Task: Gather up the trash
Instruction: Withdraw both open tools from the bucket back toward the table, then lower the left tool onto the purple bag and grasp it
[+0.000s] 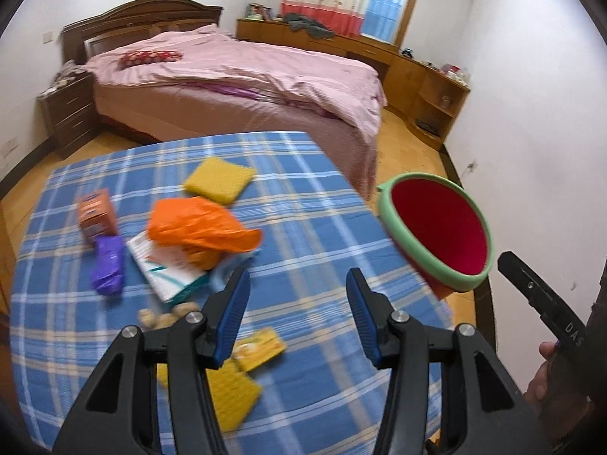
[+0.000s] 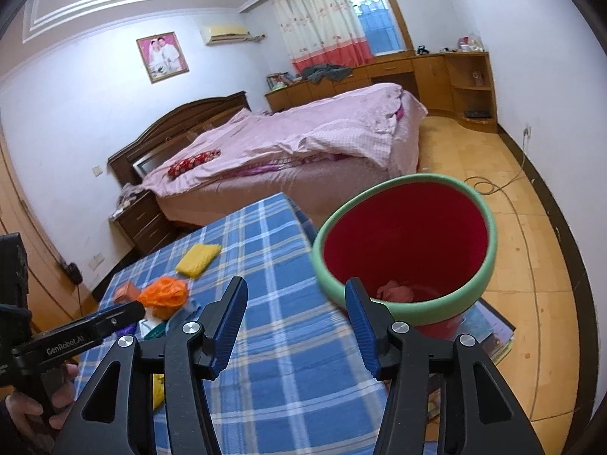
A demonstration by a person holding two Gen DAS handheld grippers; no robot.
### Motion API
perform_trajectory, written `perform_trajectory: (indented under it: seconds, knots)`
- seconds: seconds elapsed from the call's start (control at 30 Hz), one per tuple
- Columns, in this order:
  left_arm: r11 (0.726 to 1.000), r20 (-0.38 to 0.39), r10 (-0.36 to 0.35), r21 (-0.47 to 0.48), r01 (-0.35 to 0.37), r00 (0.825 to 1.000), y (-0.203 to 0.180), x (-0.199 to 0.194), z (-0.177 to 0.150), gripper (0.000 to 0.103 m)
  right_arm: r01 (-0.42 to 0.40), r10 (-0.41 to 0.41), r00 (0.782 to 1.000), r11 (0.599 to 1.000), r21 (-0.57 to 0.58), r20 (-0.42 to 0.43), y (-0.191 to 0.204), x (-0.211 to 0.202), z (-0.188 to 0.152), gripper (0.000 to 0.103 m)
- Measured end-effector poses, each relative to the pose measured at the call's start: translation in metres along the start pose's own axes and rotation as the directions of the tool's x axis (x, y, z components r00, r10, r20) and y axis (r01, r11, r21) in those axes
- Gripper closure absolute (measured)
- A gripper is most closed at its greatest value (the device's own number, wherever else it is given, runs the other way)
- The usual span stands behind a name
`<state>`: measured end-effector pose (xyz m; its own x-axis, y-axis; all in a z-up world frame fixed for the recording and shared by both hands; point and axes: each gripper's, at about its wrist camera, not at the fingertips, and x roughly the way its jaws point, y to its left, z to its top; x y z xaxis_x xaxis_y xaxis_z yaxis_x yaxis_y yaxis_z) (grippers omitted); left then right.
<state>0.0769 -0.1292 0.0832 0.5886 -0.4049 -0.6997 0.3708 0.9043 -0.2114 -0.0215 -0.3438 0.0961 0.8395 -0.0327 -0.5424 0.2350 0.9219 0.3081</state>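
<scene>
A red bin with a green rim (image 1: 440, 227) (image 2: 409, 242) stands beside the right edge of the blue plaid table (image 1: 311, 227) (image 2: 288, 326), with pink trash at its bottom (image 2: 394, 290). On the table lie an orange plastic bag (image 1: 201, 223) (image 2: 165, 295), a purple wrapper (image 1: 108, 265), a white-green packet (image 1: 167, 269), an orange box (image 1: 96, 214), two yellow sponges (image 1: 220, 178) (image 1: 231, 394), a yellow card (image 1: 261, 347) and some nuts (image 1: 167, 314). My left gripper (image 1: 299, 303) is open and empty above the table. My right gripper (image 2: 296, 311) is open and empty near the bin's rim.
A bed with a pink cover (image 1: 246, 72) stands behind the table. A dark nightstand (image 1: 70, 110) is at its left, wooden cabinets (image 1: 417, 72) along the far wall. Books (image 2: 489, 326) lie on the floor under the bin. A cable (image 2: 523, 204) runs across the floor.
</scene>
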Motion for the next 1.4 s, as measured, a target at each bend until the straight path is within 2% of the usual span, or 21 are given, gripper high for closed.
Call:
perform_trajectory:
  seconds: [0.27, 0.43, 0.57, 0.7, 0.93, 1.4]
  knots:
    - [0.994, -0.003, 0.080, -0.081, -0.080, 0.997, 0.055, -0.003, -0.012, 0.050, -0.026, 0.025, 0.999, 0.999, -0.025, -0.046, 0.019, 0.018, -0.013, 0.046]
    - [0.978, -0.018, 0.152, -0.143, -0.153, 0.988, 0.093, 0.003, -0.021, 0.050, -0.038, 0.035, 0.996, 0.999, -0.036, -0.083, 0.027, 0.034, -0.019, 0.044]
    - [0.964, -0.038, 0.189, -0.185, -0.193, 0.981, 0.117, 0.011, -0.024, 0.050, -0.048, 0.044, 0.993, 0.998, -0.037, -0.107, 0.034, 0.045, -0.024, 0.037]
    - [0.951, -0.061, 0.218, -0.210, -0.227, 0.974, 0.140, 0.021, -0.026, 0.050, -0.050, 0.042, 0.991, 0.997, -0.054, -0.130, 0.041, 0.056, -0.027, 0.037]
    - [0.939, -0.079, 0.256, -0.218, -0.267, 0.963, 0.162, 0.033, -0.024, 0.050, -0.040, 0.030, 0.987, 0.997, -0.060, -0.160, 0.046, 0.072, -0.032, 0.036]
    - [0.938, -0.093, 0.258, -0.215, -0.273, 0.962, 0.175, 0.060, -0.017, 0.050, -0.015, 0.004, 0.979, 0.999, -0.052, -0.204, 0.039, 0.095, -0.036, 0.036]
